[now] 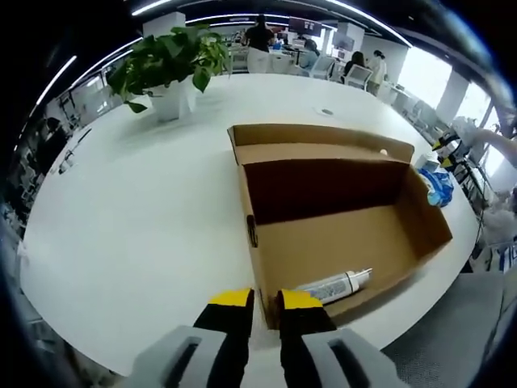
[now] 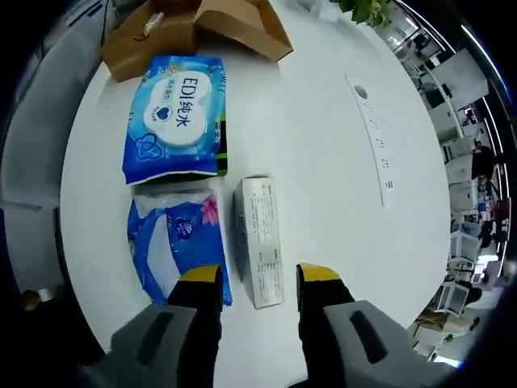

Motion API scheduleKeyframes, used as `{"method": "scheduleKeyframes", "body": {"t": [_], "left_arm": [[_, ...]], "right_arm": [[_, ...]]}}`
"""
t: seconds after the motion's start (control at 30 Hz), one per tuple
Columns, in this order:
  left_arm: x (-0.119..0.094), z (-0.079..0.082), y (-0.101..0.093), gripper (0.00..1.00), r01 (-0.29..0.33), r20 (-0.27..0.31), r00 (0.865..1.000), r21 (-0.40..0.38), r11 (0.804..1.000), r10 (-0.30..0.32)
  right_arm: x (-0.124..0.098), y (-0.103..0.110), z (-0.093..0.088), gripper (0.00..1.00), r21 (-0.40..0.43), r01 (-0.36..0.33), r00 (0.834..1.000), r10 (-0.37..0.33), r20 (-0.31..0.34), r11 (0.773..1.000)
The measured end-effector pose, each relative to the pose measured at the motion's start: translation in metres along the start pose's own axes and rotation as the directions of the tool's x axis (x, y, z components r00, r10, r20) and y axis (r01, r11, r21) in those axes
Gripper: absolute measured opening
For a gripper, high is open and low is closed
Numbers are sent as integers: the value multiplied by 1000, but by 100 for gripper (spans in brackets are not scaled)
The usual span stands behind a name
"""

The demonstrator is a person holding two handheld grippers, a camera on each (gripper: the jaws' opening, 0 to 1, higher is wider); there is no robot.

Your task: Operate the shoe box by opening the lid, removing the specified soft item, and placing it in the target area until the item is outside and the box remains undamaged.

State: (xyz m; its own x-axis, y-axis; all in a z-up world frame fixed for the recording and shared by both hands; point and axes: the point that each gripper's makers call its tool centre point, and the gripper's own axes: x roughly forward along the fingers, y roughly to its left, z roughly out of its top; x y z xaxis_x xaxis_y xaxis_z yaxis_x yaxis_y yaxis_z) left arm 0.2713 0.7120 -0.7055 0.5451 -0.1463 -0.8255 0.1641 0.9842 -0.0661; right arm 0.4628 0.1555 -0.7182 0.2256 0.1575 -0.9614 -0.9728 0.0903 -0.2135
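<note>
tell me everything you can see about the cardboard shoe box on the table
The shoe box is plain brown cardboard, open, with its lid folded back flat behind it. It sits on the white table near the edge. Inside, its floor is bare except for a white tube lying on its side by the near wall. A dark slot shows on the left wall. The left gripper is at the near corner, jaws almost together. No tears or crushing show.

A broad white table (image 1: 145, 210) stretches ahead of the jaws, a potted plant (image 1: 170, 69) at its far-left end, ceiling strip lights (image 1: 355, 14) beyond.
</note>
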Motion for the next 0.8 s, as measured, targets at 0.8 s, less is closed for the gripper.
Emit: {"method": "scheduleKeyframes", "body": {"t": [0.8], "left_arm": [[-17,56,-37,33,186,45,976,332,925,-213]], "right_arm": [[-68,63,19,72,339,79,981,-134,142,937]]}}
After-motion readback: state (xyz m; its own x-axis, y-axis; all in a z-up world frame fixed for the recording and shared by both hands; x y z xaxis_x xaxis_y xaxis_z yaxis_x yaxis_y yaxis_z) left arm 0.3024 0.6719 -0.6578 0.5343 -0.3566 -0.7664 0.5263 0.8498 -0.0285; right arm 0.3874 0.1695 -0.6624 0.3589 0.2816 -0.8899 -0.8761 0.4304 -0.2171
